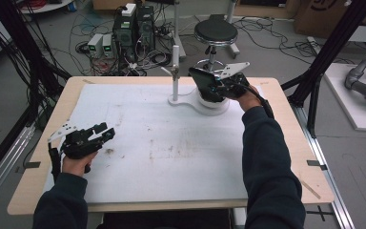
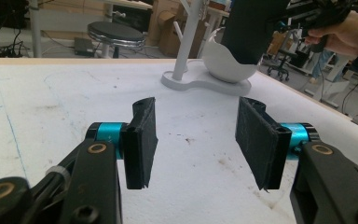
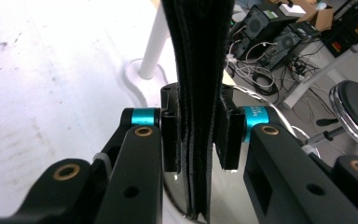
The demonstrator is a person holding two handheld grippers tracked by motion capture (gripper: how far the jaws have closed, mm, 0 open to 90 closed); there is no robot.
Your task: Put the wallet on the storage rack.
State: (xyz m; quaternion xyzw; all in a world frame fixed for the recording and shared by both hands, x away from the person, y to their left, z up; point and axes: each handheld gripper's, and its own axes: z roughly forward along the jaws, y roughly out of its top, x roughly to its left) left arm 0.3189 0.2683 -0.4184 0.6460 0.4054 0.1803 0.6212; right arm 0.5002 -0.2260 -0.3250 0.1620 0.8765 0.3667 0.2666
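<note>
The left gripper [image 1: 106, 131] is resting near the table's [image 1: 38, 186] left edge, jaws parted on nothing. Farther back, the right gripper [image 3: 200, 135] is clamping a flat black pad [image 3: 198, 70] above the white bowl stand [image 1: 205, 106].

Overhead view; two close gripper-mounted views.

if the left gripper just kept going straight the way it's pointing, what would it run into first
Probably the white stand: beyond the open left gripper lies bare table cover, then the stand's flat base, with the black flat thing held above its bowl. Depth is unclear; it may skim the cover first.
</note>
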